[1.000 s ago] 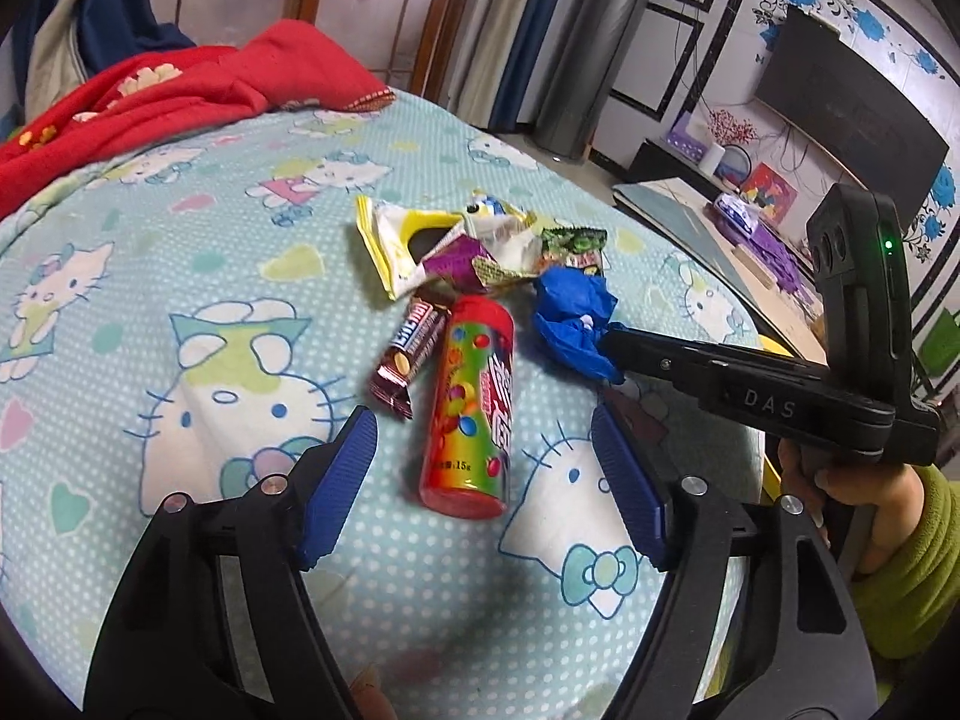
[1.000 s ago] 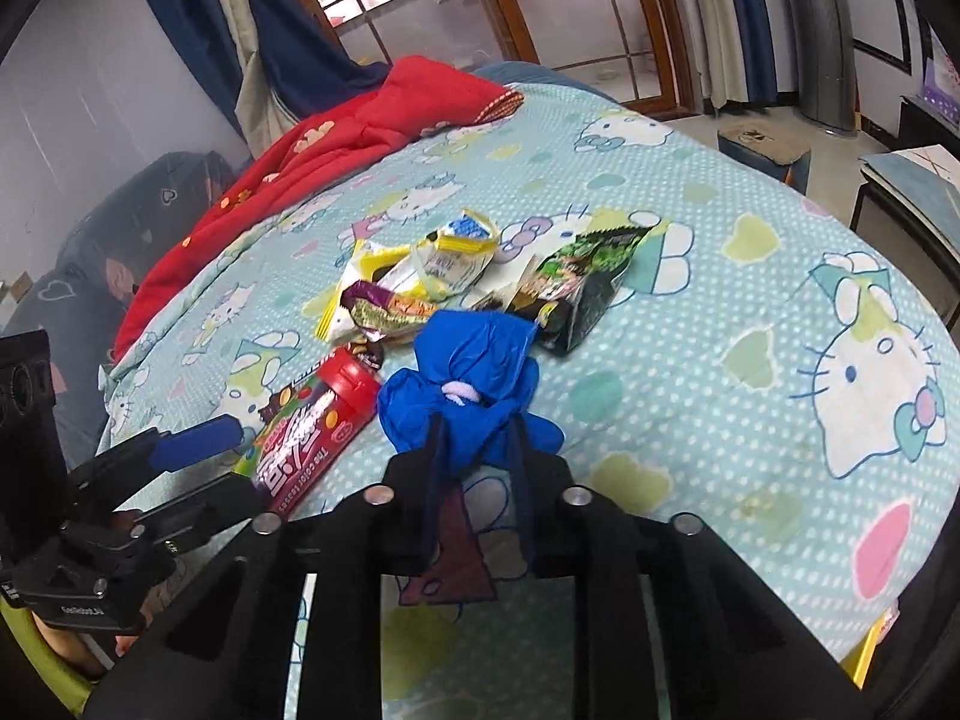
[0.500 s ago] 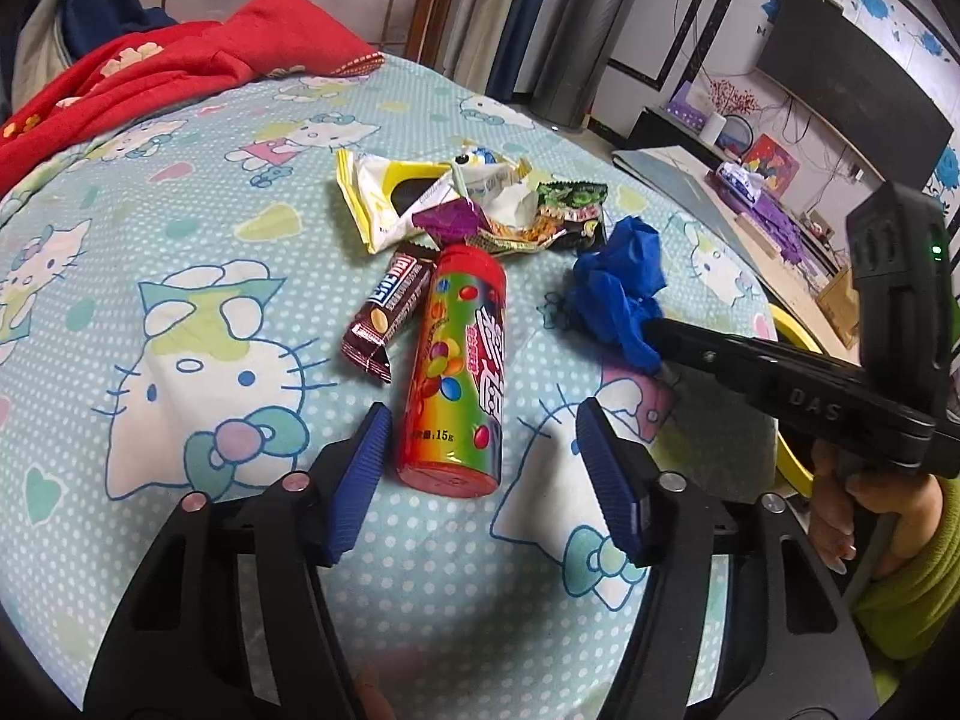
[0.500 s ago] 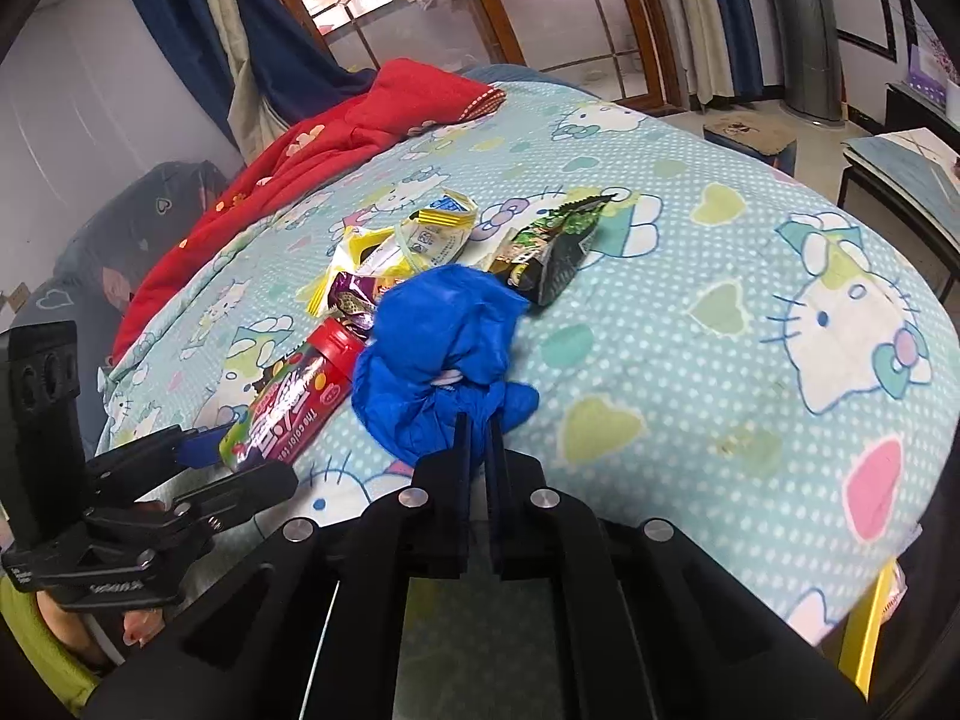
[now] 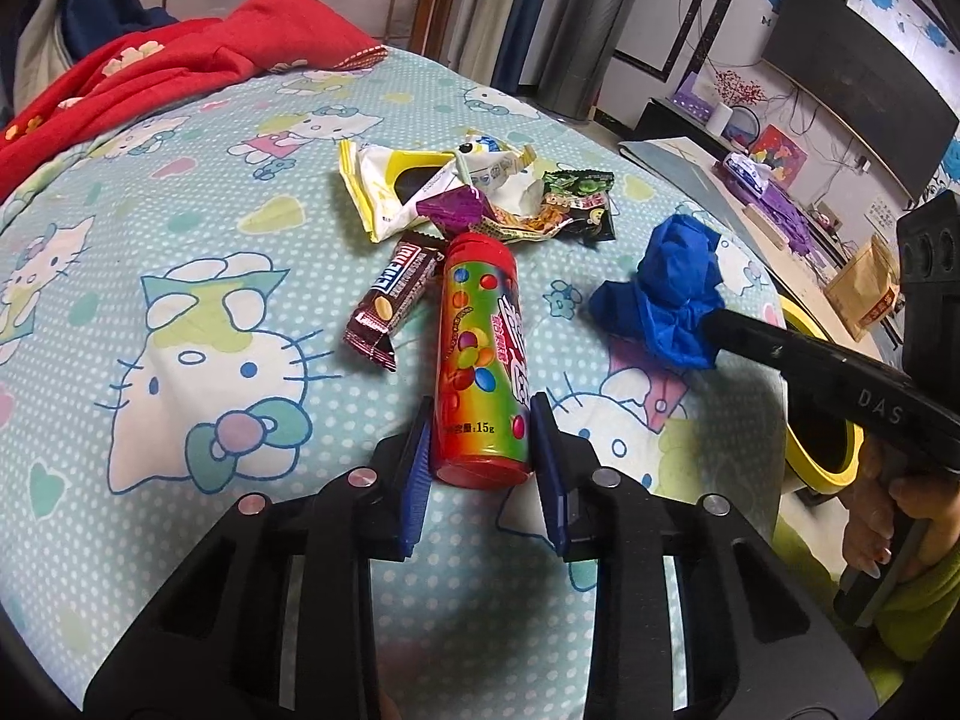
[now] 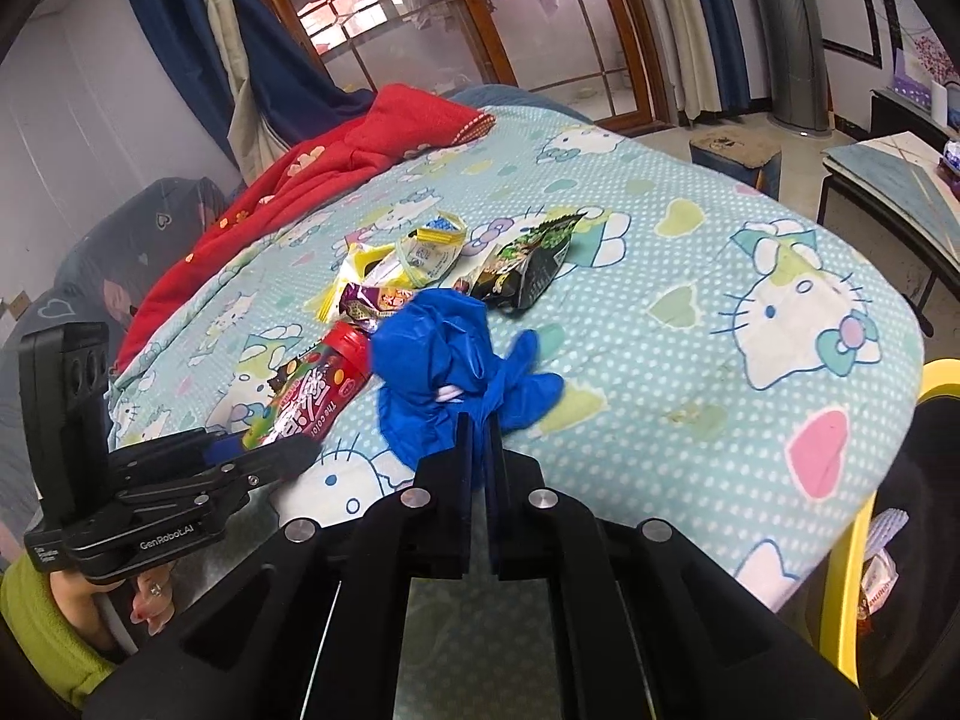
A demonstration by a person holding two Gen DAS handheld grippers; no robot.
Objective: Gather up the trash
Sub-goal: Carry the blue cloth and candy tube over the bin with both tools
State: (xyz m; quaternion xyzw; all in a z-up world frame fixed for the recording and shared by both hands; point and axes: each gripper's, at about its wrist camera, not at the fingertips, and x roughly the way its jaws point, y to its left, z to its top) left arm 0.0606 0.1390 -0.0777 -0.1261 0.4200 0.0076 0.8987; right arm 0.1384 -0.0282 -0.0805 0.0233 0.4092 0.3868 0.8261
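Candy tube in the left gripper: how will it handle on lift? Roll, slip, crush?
The candy tube looks like a rigid cylinder, so crushing seems unlikely. The left gripper is closing only on its bottom end, so it may droop or pivot. Its glossy label could slip. If dropped on the bedsheet, it would probably roll little.

A red candy tube (image 5: 480, 360) lies lengthwise on the bed, cap far, a brown bar wrapper (image 5: 393, 297) just left. Crumpled wrappers (image 5: 480, 198) heap beyond; a blue crumpled bag (image 5: 675, 294) hangs right.
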